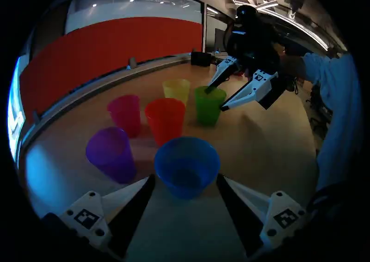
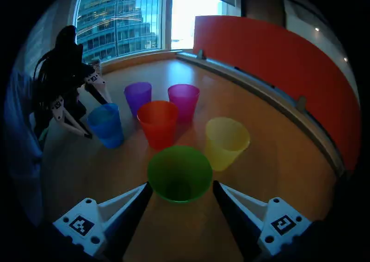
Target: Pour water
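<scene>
Six plastic cups are grouped on a wooden surface (image 1: 259, 142), all upright. The left tongs (image 1: 184, 179) are spread wide around the blue cup (image 1: 187, 167), one finger at its 9 o'clock side and one at its 3 o'clock side. The fingertips lie just beside the cup wall, but no squeeze can be made out. The right tongs (image 2: 181, 185) are likewise spread wide, with the green cup (image 2: 179, 172) framed between the fingers in the same way.

In the left gripper view, the red cup (image 1: 165, 118) is found at 12 o'clock from the blue cup, the purple cup (image 1: 111, 153) at 9 o'clock, the pink cup (image 1: 125, 114) at 11 o'clock, and the yellow cup (image 1: 176, 90) beyond the red one. The green cup is seen at 1 o'clock, flanked by the far tongs, behind which a pale sleeve (image 1: 333, 77) is visible.

Whether water sits in either cup cannot be told; the insides are too dim. The task is judged to be at its very start: two cups are bracketed but neither is gripped, lifted or tilted. Closing on a cup, raising it and tipping it over another are all left to be done.
</scene>
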